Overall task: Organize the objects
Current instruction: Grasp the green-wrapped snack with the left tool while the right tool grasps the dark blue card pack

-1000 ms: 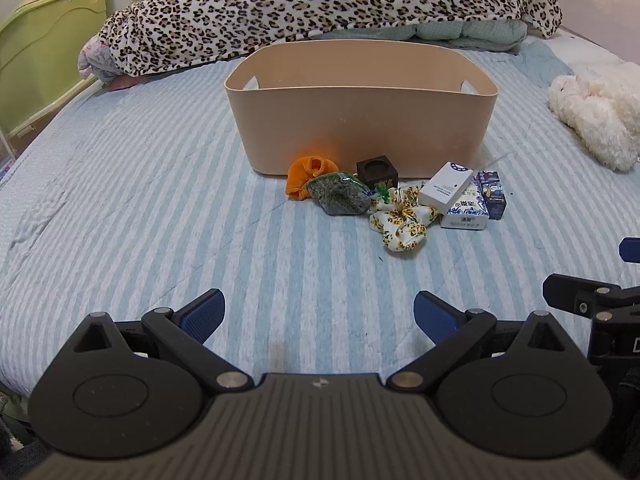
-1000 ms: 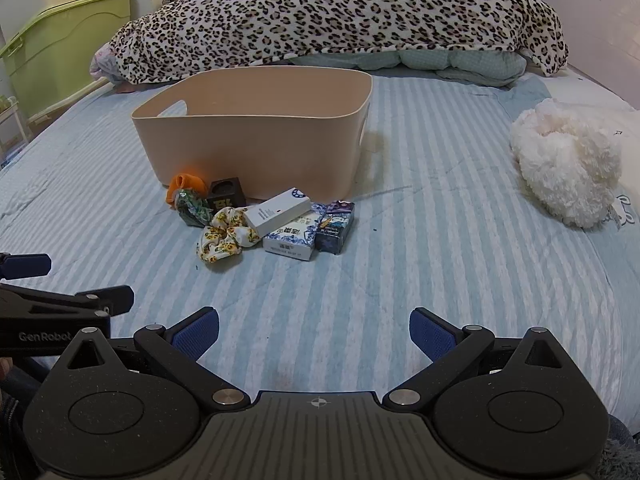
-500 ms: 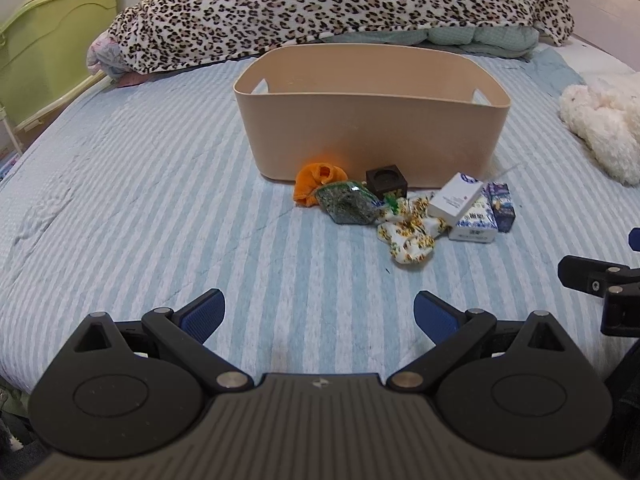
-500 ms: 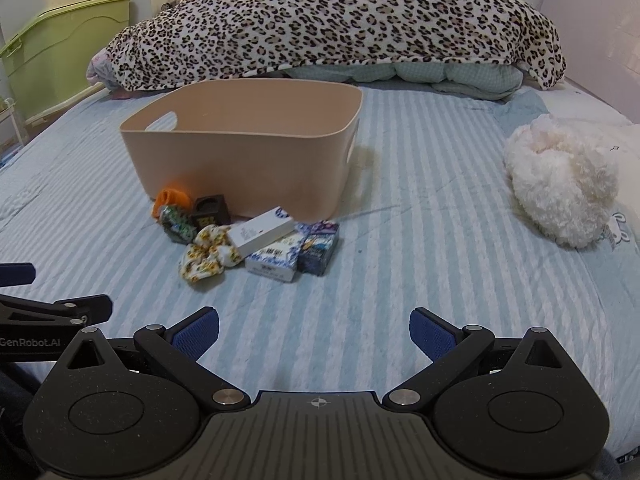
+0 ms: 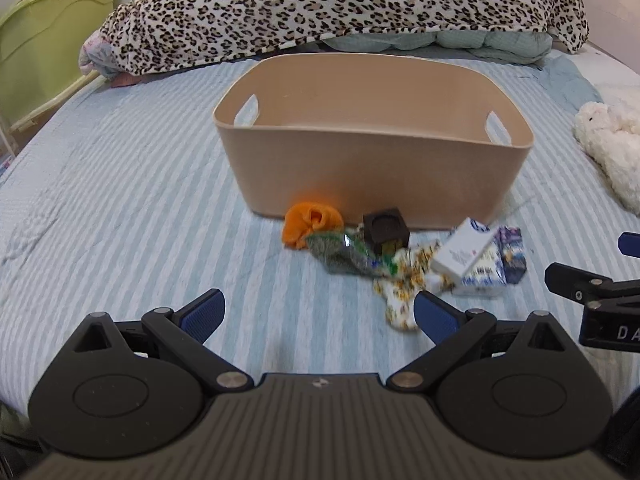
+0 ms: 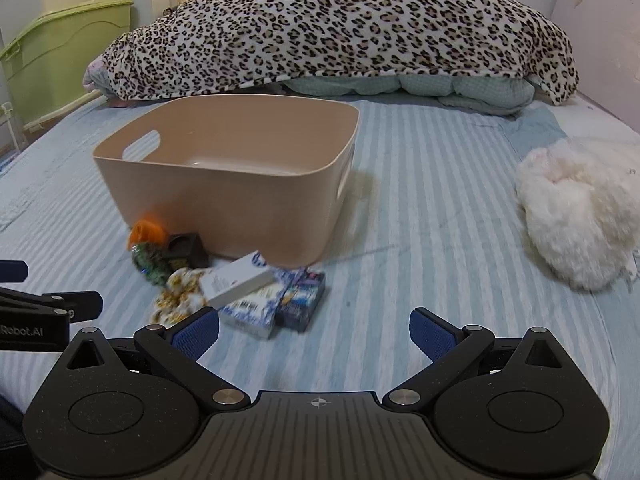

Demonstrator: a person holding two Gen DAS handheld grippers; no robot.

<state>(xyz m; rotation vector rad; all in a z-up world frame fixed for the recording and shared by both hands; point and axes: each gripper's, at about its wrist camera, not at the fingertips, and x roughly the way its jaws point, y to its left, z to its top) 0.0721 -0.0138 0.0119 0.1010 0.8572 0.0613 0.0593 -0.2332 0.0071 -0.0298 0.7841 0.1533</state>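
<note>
A beige plastic bin (image 5: 372,172) stands on the striped bed; it also shows in the right wrist view (image 6: 240,184). In front of it lies a small pile: an orange cloth (image 5: 310,222), a green packet (image 5: 340,252), a dark cube (image 5: 386,228), a floral scrunchie (image 5: 400,288), a white box (image 5: 464,250) on blue-patterned boxes (image 5: 500,268). In the right wrist view the white box (image 6: 236,282) lies just ahead of the left finger. My left gripper (image 5: 318,314) and right gripper (image 6: 314,332) are both open and empty, short of the pile.
A leopard-print blanket (image 5: 340,4) is heaped at the back of the bed. A white fluffy item (image 6: 576,212) lies to the right. A green cabinet (image 6: 60,60) stands at the far left beside the bed.
Both grippers have moved forward toward the bin and the pile, which now look larger and closer. Both stay open.
</note>
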